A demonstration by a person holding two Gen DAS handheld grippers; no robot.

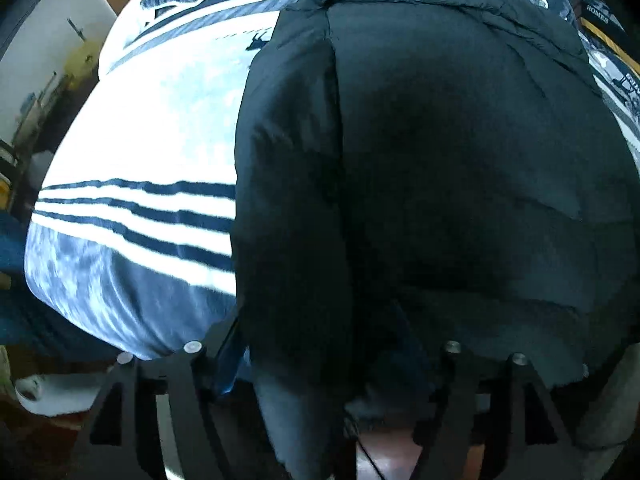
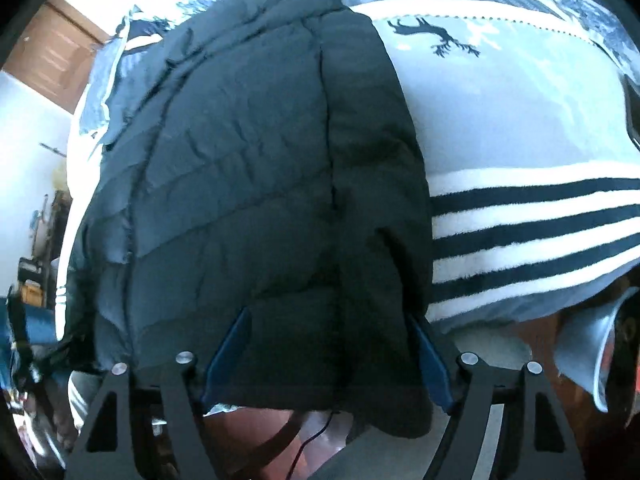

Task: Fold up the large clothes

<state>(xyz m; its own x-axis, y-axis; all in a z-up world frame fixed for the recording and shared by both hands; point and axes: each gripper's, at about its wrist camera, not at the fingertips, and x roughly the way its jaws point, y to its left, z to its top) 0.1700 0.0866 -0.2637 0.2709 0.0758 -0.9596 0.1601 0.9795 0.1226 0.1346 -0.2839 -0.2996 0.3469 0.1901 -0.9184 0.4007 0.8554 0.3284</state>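
Observation:
A black quilted puffer jacket [image 1: 440,152] lies lengthwise on the bed, its hem hanging over the near edge; it also fills the right wrist view [image 2: 256,168]. My left gripper [image 1: 320,344] is at the hem's left part, its jaws wide apart around the fabric, with one blue pad [image 1: 230,356] showing and the other hidden under the cloth. My right gripper [image 2: 330,332] is at the hem's right part, jaws wide apart, with blue pads [image 2: 232,340] on either side of the jacket's folded-in side and sleeve.
The bed carries a white and blue blanket [image 1: 140,200] with dark stripes and a deer print [image 2: 436,36]. A white wall and wooden door [image 2: 52,56] stand to the left. Brown floor [image 2: 536,344] and a cable show below the bed edge.

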